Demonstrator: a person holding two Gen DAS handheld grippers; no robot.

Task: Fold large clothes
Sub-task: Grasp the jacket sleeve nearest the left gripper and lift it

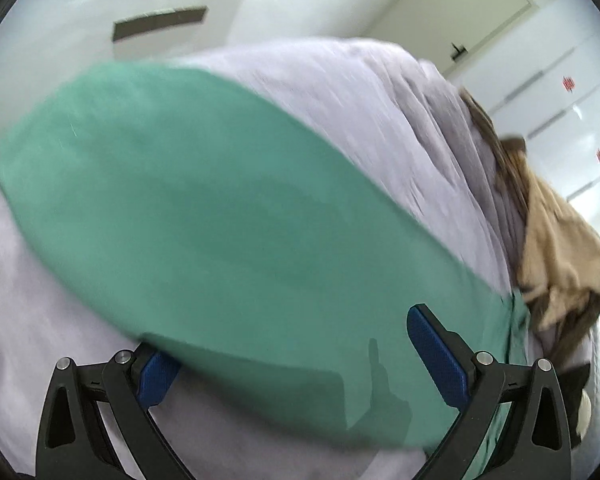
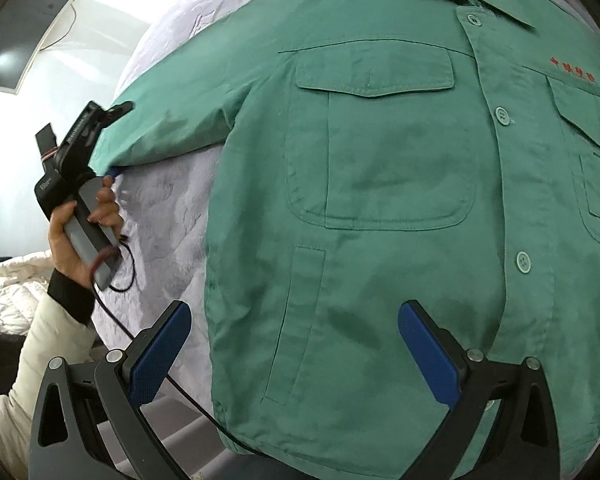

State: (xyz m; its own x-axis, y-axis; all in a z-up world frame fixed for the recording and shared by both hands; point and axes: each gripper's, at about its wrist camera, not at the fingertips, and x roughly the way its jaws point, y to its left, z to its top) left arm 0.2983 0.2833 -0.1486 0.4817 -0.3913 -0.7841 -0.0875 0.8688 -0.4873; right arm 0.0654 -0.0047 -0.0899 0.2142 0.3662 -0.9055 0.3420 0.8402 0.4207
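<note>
A green work jacket [image 2: 380, 208] with chest pockets and buttons lies front-up on a lilac quilted bed cover [image 2: 168, 208]. Its sleeve [image 1: 220, 208] stretches out to the side. My left gripper [image 1: 296, 356] is wide open at the sleeve's cuff end; the cloth lies between the fingers, over the left pad and under the right pad [image 1: 436, 360]. In the right wrist view the left gripper [image 2: 114, 140] sits at the sleeve end, held by a hand. My right gripper [image 2: 292, 356] is open and empty, hovering over the jacket's lower hem and side edge.
A tan and brown garment [image 1: 556, 248] lies bunched on the cover at the right of the left wrist view. A white padded quilt [image 2: 12, 288] lies beyond the bed's edge. A black cable [image 2: 172, 380] runs from the left gripper's handle. Walls and a door stand behind.
</note>
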